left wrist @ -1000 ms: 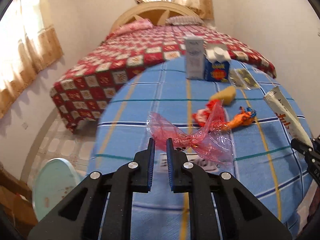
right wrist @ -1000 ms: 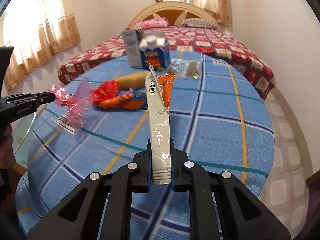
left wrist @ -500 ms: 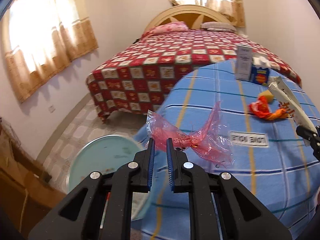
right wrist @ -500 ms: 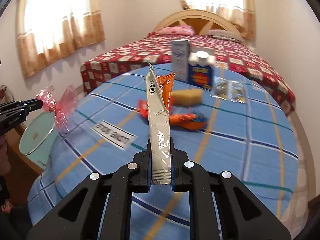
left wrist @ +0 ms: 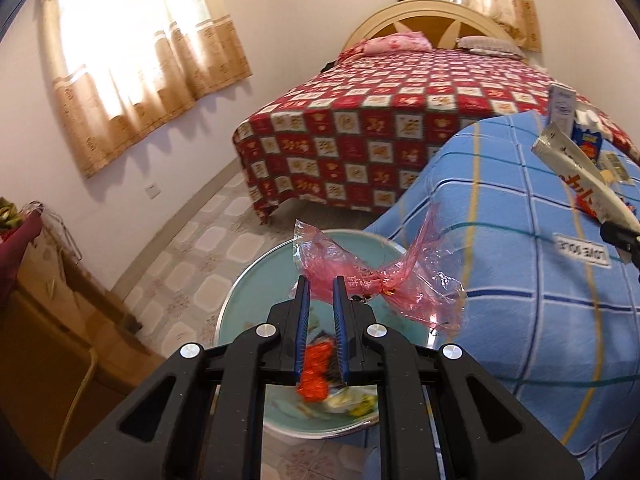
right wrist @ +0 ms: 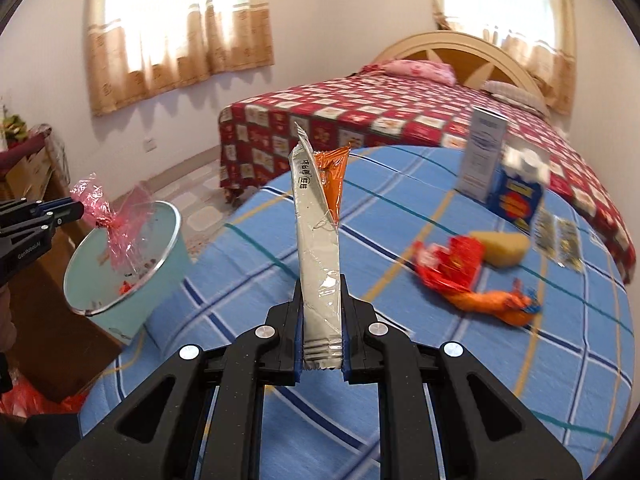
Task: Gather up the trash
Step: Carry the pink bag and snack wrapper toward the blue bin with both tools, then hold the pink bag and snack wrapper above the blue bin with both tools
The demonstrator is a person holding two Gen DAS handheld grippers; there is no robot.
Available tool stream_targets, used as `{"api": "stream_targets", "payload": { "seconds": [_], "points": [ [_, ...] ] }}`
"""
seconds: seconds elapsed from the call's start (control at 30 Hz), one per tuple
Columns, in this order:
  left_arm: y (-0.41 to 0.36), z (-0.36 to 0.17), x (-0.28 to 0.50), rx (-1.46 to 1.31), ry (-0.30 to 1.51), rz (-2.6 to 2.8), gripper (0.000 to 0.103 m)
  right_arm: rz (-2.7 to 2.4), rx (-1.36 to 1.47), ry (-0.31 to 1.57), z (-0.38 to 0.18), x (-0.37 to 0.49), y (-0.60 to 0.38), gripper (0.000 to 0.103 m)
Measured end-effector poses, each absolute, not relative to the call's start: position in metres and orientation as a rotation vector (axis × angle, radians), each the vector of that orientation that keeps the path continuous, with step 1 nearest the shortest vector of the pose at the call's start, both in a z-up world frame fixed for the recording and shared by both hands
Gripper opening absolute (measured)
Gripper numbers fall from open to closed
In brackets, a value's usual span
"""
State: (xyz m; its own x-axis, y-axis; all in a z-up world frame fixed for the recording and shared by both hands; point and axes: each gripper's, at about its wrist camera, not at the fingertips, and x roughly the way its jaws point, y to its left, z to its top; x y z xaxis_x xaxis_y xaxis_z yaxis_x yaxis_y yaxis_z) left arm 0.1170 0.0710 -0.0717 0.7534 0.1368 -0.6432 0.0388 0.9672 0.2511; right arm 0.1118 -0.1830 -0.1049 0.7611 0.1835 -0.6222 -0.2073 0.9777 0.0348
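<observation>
Right wrist view shows our bench (right wrist: 420,360), then the pale green bin (right wrist: 120,280) beside it, with our left claw (left wrist: 319,292) clamped on the pink wrapper (left wrist: 380,280) above the bin's mouth. We should release only once it hangs well inside the rim. Our right claw (right wrist: 322,320) grips the silver sachet (right wrist: 318,248) upright over the bench; cartons (right wrist: 500,172) and red wrappers (right wrist: 452,264) lie beyond, out of the way.
</observation>
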Motion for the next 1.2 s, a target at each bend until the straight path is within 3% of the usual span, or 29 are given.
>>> {"api": "stream_targets", "payload": {
  "seconds": [1.2],
  "points": [
    [0.157,-0.078,0.118,0.217,0.757,0.245,0.012,0.418,-0.226,0.699,-0.107,0.155,-0.055,0.014]
  ]
}}
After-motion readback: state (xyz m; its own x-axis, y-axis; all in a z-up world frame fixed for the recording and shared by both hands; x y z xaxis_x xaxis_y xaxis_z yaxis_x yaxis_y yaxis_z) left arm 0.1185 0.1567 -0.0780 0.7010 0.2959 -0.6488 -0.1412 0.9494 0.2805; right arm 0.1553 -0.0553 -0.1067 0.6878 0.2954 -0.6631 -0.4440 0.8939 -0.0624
